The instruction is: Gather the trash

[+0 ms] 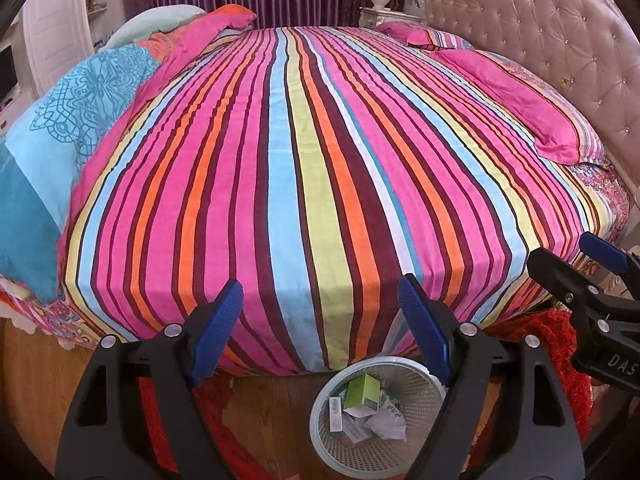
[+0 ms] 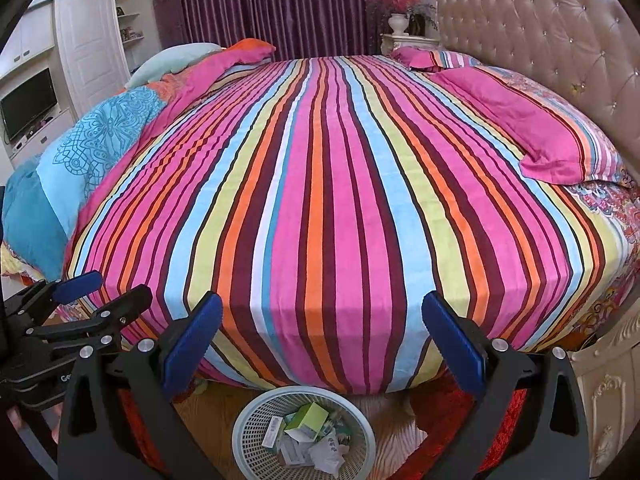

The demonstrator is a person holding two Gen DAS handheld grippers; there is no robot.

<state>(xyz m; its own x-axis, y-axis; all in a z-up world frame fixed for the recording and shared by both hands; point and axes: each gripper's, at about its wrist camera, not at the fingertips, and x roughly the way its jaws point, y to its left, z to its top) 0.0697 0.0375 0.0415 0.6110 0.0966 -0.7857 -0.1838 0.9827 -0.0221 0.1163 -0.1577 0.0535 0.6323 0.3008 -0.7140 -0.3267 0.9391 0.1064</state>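
A white mesh waste basket (image 1: 420, 436) (image 2: 360, 446) stands on the wooden floor at the foot side of the bed. Inside lie a green and white carton (image 1: 362, 396) (image 2: 310, 420), small boxes and crumpled paper (image 1: 386, 424) (image 2: 328, 454). My left gripper (image 1: 322, 300) hangs above the basket, open, with nothing between its blue pads. My right gripper (image 2: 322, 322) is likewise open and empty over the bed edge and basket. Each gripper shows in the other's view: the right one (image 1: 592, 268) at the right edge, the left one (image 2: 100, 288) at the left edge.
A bed with a striped sheet (image 1: 312, 160) (image 2: 328, 184) fills both views. Pink pillows (image 1: 516, 100) lie by the padded headboard (image 1: 540, 20); a blue quilt (image 1: 60, 128) is piled at the left. A red rug (image 1: 568, 344) lies by the basket. A carved nightstand (image 2: 608, 392) stands at the right.
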